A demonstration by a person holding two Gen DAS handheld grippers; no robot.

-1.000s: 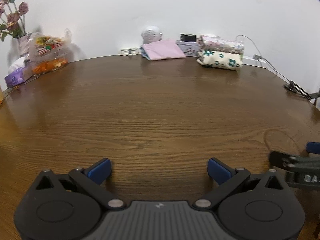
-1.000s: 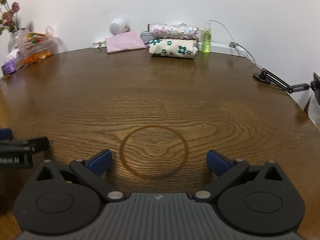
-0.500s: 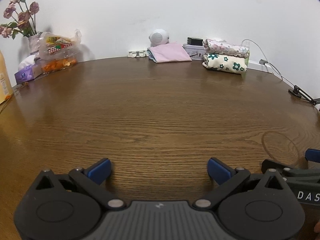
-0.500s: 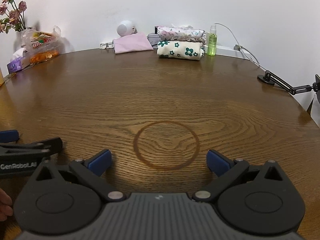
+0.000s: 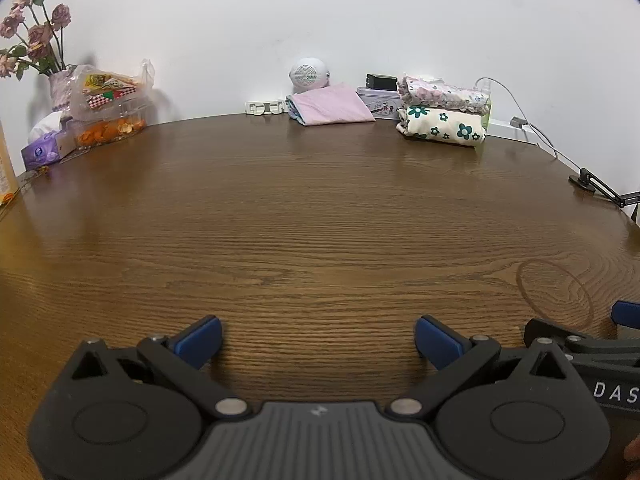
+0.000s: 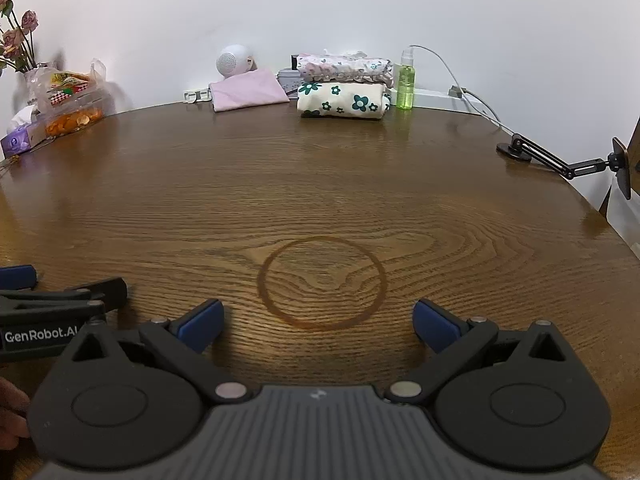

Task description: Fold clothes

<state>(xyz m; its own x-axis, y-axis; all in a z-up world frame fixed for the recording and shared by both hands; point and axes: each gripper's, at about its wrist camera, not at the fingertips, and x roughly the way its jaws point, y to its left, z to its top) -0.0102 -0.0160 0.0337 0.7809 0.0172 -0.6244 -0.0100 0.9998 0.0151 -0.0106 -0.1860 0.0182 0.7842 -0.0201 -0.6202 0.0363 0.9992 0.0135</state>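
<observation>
Two grippers over bare wooden table (image 5: 320,208), both low at near edge, side by side. Far left along wall: vase of dried roses (image 5: 36,36), tissue box (image 5: 44,152), clear bag of snacks (image 5: 106,92) resting on a container of orange pieces (image 5: 110,132). Left gripper (image 5: 318,338): blue-padded jaws spread wide, released, nothing between them but table grain. Centre back: white clip-like item (image 5: 266,107) at wall, white round speaker (image 5: 308,74), folded pink cloth (image 5: 332,107) leaning just in front of speaker. Next to it a small tin (image 5: 378,98) with a black block on top. Task items: folded clothes, two pieces stacked against the far wall, well apart from both grippers; cream floral piece (image 6: 344,100) on bottom, pale small-print piece (image 6: 344,66) on top, touching. Green spray bottle (image 6: 405,80) upright just right of stack. Ring stain (image 6: 322,282) on table directly ahead of right gripper (image 6: 318,322); its jaws likewise released and wide, holding nothing. White cable (image 6: 468,96) runs along the back right; black articulated mount (image 6: 560,156) clamped at table's right edge. Bit of a hand (image 6: 10,408) visible at lower left of right wrist view
</observation>
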